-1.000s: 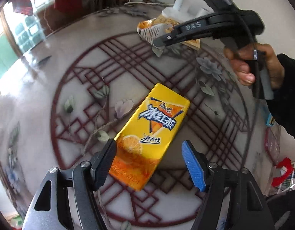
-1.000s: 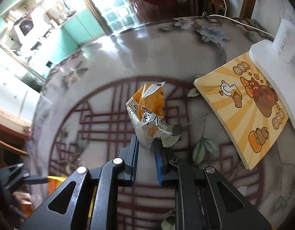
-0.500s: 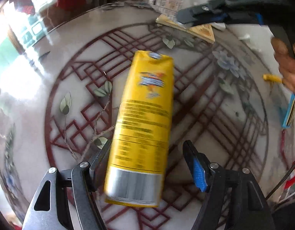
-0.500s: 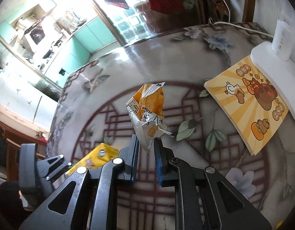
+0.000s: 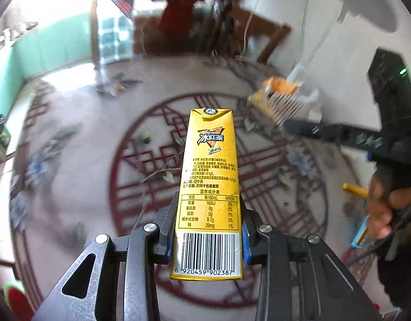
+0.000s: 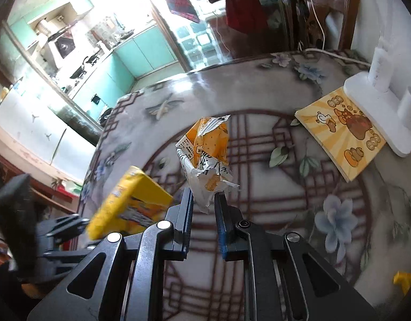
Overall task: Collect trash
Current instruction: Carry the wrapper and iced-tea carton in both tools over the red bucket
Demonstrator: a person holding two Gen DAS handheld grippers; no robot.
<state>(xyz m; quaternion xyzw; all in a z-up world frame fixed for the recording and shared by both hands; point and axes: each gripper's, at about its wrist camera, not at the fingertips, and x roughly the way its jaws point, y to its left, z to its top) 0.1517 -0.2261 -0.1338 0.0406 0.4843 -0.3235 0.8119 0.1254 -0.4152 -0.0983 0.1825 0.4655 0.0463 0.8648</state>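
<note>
My left gripper [image 5: 206, 230] is shut on a yellow iced-tea carton [image 5: 209, 187] and holds it up off the round patterned table [image 5: 71, 182], barcode end toward the camera. The carton also shows, blurred, at the left of the right wrist view [image 6: 127, 203]. My right gripper [image 6: 204, 208] is shut on a crumpled orange-and-white snack wrapper [image 6: 205, 157], held above the table. In the left wrist view the right gripper and wrapper [image 5: 280, 99] appear at the upper right, blurred.
A yellow cartoon booklet [image 6: 344, 131] lies at the table's far right beside a white lamp base [image 6: 379, 109]. A small yellow scrap [image 6: 404, 279] lies near the right edge, also in the left wrist view [image 5: 355, 190]. A wooden chair [image 6: 325, 13] stands behind the table.
My left gripper closed on the carton and lifted it off the table, tilting upward. My right gripper rose with the wrapper still held.
</note>
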